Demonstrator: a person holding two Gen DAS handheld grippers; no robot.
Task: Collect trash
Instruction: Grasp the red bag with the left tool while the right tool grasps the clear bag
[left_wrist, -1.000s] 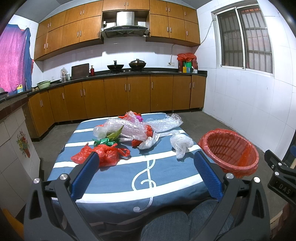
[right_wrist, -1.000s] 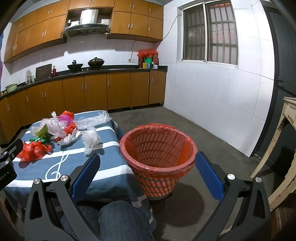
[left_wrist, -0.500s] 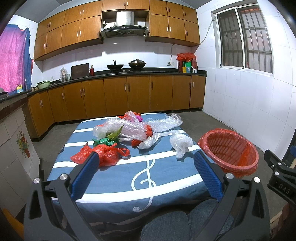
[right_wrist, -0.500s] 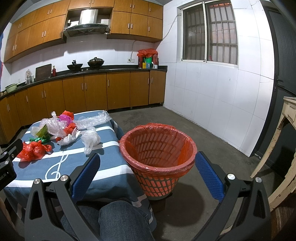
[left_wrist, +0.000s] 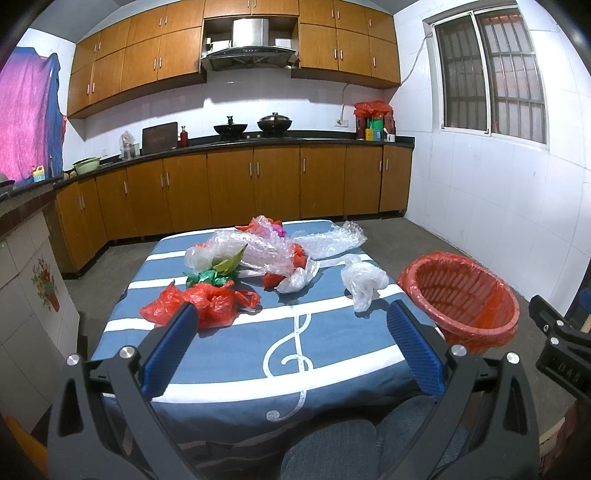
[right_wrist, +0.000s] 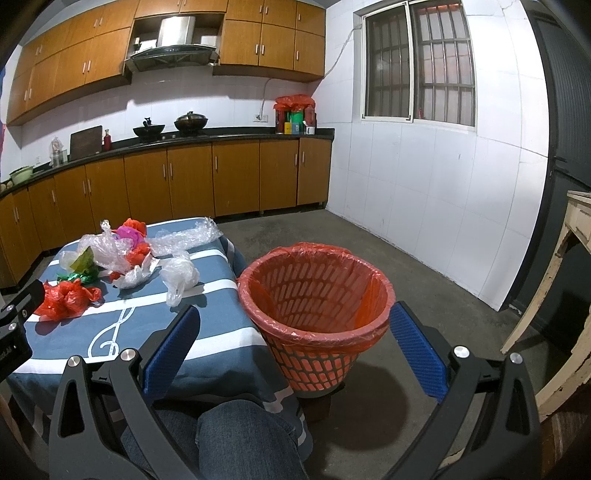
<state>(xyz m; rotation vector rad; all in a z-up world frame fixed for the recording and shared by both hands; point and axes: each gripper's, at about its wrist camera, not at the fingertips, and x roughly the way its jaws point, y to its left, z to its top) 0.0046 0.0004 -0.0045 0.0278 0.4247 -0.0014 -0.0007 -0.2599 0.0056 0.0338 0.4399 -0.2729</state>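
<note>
Nothing's moved since a second ago; both my left gripper (left_wrist: 291, 343) and right gripper (right_wrist: 295, 343) hover wide open, empty. I'd pinch the crumpled red plastic bag (left_wrist: 207, 302) on the striped blue surface (left_wrist: 295, 354) by its bunched middle, then drop it in the red-lined mesh basket (right_wrist: 317, 291).

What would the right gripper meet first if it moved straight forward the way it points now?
Probably the red trash basket: it sits directly between the open right gripper fingers, ahead and slightly below. Exact depth is unclear.
</note>
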